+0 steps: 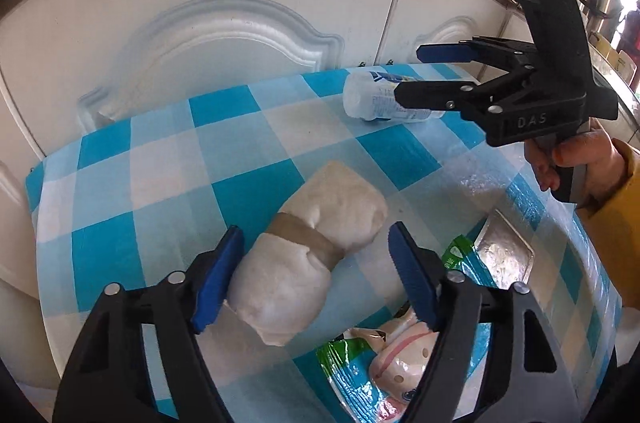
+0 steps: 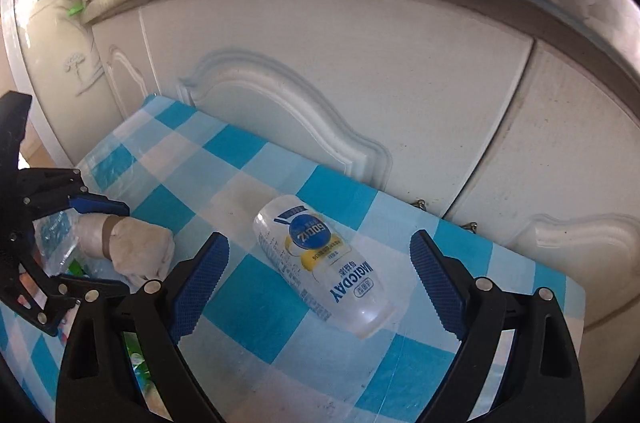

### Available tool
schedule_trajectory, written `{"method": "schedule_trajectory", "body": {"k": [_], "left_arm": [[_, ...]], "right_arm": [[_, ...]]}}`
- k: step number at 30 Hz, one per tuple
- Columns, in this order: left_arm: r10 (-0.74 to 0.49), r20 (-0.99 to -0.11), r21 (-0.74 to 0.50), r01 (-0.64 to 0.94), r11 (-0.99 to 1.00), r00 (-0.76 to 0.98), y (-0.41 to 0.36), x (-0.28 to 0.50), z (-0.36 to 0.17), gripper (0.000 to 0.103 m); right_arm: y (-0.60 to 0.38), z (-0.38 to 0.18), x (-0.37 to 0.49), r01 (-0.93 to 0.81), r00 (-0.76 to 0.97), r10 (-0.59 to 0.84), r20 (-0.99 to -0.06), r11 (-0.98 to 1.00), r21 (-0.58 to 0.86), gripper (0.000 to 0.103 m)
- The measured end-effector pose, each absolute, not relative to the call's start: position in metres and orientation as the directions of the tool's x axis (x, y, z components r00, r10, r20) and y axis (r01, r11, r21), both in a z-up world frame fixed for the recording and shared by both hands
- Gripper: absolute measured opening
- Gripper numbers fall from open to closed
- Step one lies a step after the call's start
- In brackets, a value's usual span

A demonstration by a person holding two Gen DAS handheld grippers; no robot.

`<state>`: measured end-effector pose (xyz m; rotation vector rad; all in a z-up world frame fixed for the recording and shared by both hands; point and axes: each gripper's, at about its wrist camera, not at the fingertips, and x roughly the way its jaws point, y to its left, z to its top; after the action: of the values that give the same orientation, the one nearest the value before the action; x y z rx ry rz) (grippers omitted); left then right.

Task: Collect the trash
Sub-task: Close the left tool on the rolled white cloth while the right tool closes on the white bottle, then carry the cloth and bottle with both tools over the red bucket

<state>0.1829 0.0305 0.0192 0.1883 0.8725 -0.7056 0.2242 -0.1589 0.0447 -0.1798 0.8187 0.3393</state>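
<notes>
A white wad bound by a brown tape band (image 1: 308,255) lies on the blue-and-white checked tablecloth (image 1: 140,183). My left gripper (image 1: 316,277) straddles its near end. The left pad is close against it, the right pad stands clear, and the jaws are open. A clear plastic bottle with a blue and yellow label (image 2: 320,255) lies on its side near the table's far edge. My right gripper (image 2: 320,283) stands open around it, both pads apart from it. The right gripper (image 1: 412,73) also shows in the left wrist view, hovering over the bottle (image 1: 380,99). The wad (image 2: 136,247) shows in the right wrist view too.
A green-and-white snack wrapper with a cartoon figure (image 1: 384,363) and a silvery foil wrapper (image 1: 504,251) lie to the right of the wad. White cabinet doors (image 1: 240,23) rise right behind the table under a metal counter edge. A hand (image 1: 560,159) holds the right gripper's handle.
</notes>
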Motion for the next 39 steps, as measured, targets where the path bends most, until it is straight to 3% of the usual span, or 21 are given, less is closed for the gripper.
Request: {"method": "schedule_trajectory", "body": {"k": [5,7,10,12,30,39], "left_arm": [[-0.516,-0.746,-0.164,0.636,0.754,0.420,0.034,0.185,0.018,0.055],[-0.518,-0.744,-0.171,0.629,0.758,0.422,0.035,0.186,0.019,0.049],[-0.521,-0.741,-0.187,0.615,0.766,0.423,0.038,0.185,0.018,0.043],[-0.512,-0.743,-0.184,0.603,0.776,0.431,0.038,0.183,0.018,0.037],[-0.523,-0.753,-0.186,0.633,0.751,0.399,0.036,0.077,0.017,0.037],[-0.541,-0.722,-0.246,0.571,0.784,0.432,0.058,0.013,0.014,0.037]], "right_arm": [[-0.154,0.031,0.231,-0.386,0.600,0.220,-0.769,0.922,-0.037,0.090],[-0.151,0.027,0.230,-0.386,0.595,0.194,-0.780,0.920,-0.065,0.063],[-0.150,0.024,0.222,-0.382,0.593,0.185,-0.784,0.921,-0.072,0.045],[-0.148,0.024,0.214,-0.390,0.595,0.190,-0.781,0.918,-0.074,0.045],[-0.120,0.020,0.056,-0.444,0.609,0.254,-0.752,0.894,-0.058,0.044],[-0.120,0.030,-0.010,-0.352,0.646,0.255,-0.720,0.936,0.016,0.044]]}}
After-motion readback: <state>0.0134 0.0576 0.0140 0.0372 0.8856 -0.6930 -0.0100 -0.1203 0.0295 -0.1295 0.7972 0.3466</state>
